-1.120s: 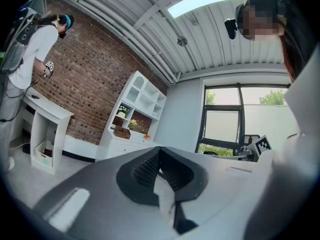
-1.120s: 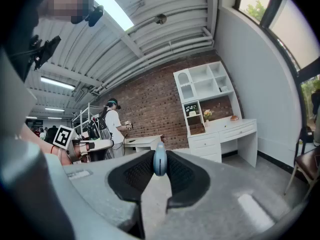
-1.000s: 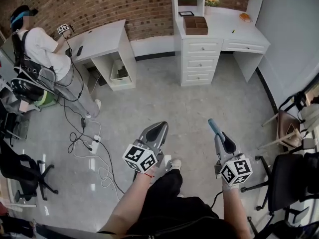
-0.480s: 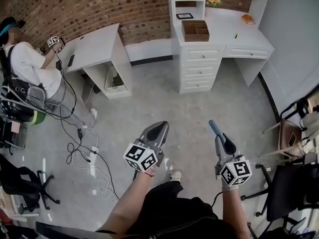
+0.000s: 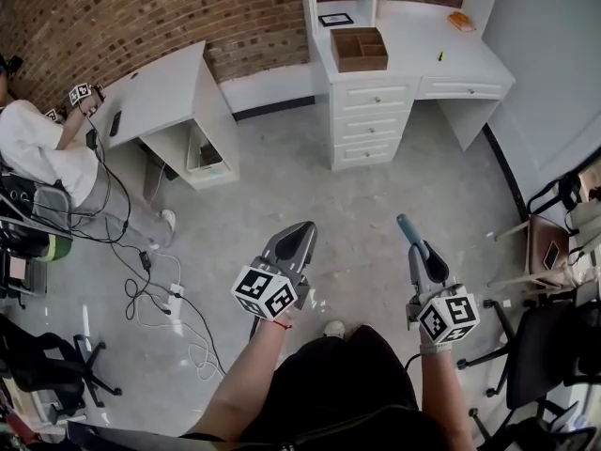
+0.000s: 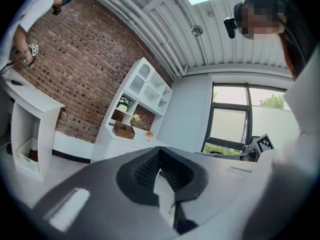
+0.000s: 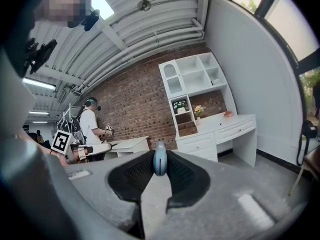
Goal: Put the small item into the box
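A brown wooden box (image 5: 359, 49) with compartments stands on the white drawer desk (image 5: 441, 64) far ahead; the left gripper view shows the box (image 6: 123, 130) too, and the right gripper view has the box (image 7: 187, 129) under the shelves. My right gripper (image 5: 407, 225) is held out level over the floor, shut on a small light-blue item (image 5: 408, 230) that sticks out past its tips. The same blue item (image 7: 159, 163) sits pinched between the black pads. My left gripper (image 5: 302, 229) is beside it at the same height, shut with nothing in it.
A second white desk (image 5: 160, 87) stands at the left with a seated person (image 5: 38, 153) holding marker cubes. Cables and a power strip (image 5: 169, 294) lie on the grey floor. Black chairs stand at the right (image 5: 549, 341) and the lower left (image 5: 38, 369).
I have moved across the floor; the desks and the seated person have slid leftward in the head view. Both grippers keep the same pose, the right still holding the blue item.
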`<action>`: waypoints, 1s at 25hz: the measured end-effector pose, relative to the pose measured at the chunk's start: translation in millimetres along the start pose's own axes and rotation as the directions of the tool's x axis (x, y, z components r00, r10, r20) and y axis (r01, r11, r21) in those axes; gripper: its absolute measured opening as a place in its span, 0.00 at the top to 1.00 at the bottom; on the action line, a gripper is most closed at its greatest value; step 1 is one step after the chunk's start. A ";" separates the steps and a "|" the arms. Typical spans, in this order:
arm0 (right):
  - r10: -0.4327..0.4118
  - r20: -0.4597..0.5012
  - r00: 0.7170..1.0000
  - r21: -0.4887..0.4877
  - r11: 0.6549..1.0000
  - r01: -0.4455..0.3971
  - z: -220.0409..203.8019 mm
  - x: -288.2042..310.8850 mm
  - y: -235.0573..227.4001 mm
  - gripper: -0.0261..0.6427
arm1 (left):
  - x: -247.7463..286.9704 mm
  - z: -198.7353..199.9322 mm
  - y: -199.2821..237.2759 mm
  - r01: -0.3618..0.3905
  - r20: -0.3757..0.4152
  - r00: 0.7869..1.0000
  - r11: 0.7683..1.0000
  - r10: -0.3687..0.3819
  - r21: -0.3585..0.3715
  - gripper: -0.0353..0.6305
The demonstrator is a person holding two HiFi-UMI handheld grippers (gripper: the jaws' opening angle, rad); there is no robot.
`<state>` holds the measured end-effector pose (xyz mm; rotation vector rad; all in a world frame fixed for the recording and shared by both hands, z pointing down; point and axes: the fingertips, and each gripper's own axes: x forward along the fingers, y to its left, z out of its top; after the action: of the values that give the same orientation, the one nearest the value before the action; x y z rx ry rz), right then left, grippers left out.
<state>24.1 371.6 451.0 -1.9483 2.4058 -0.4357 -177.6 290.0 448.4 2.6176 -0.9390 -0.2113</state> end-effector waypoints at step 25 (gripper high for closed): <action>0.067 0.026 0.997 0.000 0.998 -0.067 47.1 161.4 -67.7 0.86 | 123.1 42.0 92.6 -0.072 0.035 0.997 0.997 0.071 0.020 0.94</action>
<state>61.6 194.3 447.0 -1.8542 2.4466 -0.4061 -147.9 133.3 441.4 2.6017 -1.0498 -0.2296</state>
